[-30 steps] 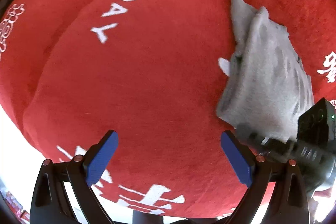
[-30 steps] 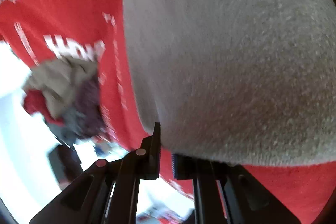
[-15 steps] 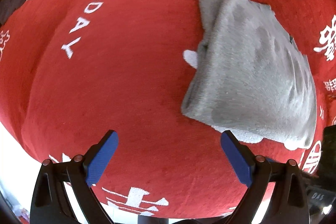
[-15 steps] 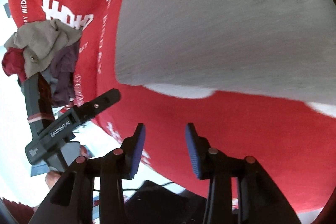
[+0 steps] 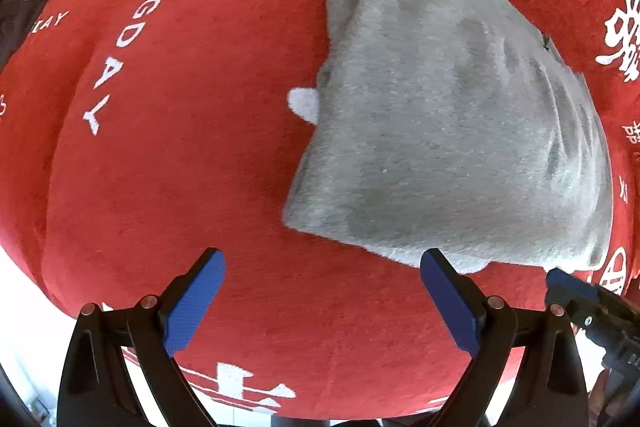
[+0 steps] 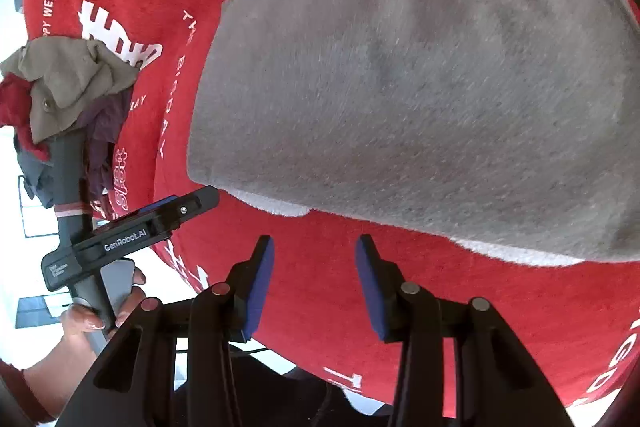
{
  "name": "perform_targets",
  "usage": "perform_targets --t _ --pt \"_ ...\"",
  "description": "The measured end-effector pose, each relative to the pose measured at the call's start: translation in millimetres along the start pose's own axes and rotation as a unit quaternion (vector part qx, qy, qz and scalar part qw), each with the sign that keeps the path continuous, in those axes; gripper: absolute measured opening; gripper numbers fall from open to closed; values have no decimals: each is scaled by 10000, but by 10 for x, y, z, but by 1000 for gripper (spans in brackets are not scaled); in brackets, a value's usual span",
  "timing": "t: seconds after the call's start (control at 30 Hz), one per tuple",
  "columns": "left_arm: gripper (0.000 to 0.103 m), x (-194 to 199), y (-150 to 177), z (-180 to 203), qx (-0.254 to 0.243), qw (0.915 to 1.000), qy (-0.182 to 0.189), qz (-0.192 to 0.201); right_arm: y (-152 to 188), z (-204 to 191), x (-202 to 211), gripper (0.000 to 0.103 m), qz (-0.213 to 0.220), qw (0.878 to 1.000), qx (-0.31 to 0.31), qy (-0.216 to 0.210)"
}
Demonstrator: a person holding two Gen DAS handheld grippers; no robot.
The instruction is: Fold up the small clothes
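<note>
A folded grey fleece garment [image 5: 452, 131] lies flat on the red cloth [image 5: 180, 155] with white lettering; it also fills much of the right wrist view [image 6: 420, 87]. My left gripper [image 5: 322, 281] is open and empty, its blue pads just short of the garment's near edge. My right gripper [image 6: 316, 267] is open and empty, a little back from the garment's near edge. The left gripper also shows at the left of the right wrist view [image 6: 160, 219], held in a hand.
A heap of unfolded clothes [image 6: 68, 95], beige, maroon and purple, lies at the far left of the red cloth. The cloth's near edge [image 6: 192, 275] drops off to a bright floor. White characters [image 5: 624, 35] are printed at the right.
My right gripper has let go of the grey garment, opened and drawn back from it. My left gripper has shifted toward the garment, which now lies flat.
</note>
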State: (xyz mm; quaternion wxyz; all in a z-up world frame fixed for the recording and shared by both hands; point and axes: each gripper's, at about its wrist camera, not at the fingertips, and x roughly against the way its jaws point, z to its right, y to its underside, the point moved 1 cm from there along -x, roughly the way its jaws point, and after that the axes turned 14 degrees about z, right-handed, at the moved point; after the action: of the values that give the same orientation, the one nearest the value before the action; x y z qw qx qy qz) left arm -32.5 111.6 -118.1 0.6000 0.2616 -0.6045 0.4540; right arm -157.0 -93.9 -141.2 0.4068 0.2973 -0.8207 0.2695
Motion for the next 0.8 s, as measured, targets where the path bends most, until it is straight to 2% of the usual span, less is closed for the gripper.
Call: perform_targets --t 0.07,0.13,0.23,0.3,0.33,0.4,0.5,0.6,0.67,0.8 --pt "98 2 -13 6 220 9994 263 -14 -70 -24 89 46 256 9987 365 267" --pt "98 3 -31 -13 591 9959 679 -14 -129 -38 136 46 433 9957 672 461" --pt "98 27 -66 -58 1027 9873 1212 29 -187 33 59 46 386 9932 920 594" --pt "98 2 -58 -80 1188 9812 1520 -97 -193 166 -37 46 205 9953 772 546" --pt "98 -33 -41 -79 1327 9753 1755 -213 -181 225 -83 46 126 9964 680 487" --pt "98 -29 17 -152 1453 9688 1992 -269 -163 272 -77 46 179 9973 621 342" --pt "98 -63 51 -46 1614 9604 2263 -156 -162 321 -70 46 188 9984 497 181" --pt "98 -155 15 92 1934 9444 2657 -65 -168 352 -57 46 189 9987 454 105" --pt "98 -221 -19 194 2008 9426 2668 48 -153 326 -61 46 199 9981 572 124" --pt "99 -229 -130 289 1981 9475 2479 381 -128 288 -60 46 194 9973 691 140"
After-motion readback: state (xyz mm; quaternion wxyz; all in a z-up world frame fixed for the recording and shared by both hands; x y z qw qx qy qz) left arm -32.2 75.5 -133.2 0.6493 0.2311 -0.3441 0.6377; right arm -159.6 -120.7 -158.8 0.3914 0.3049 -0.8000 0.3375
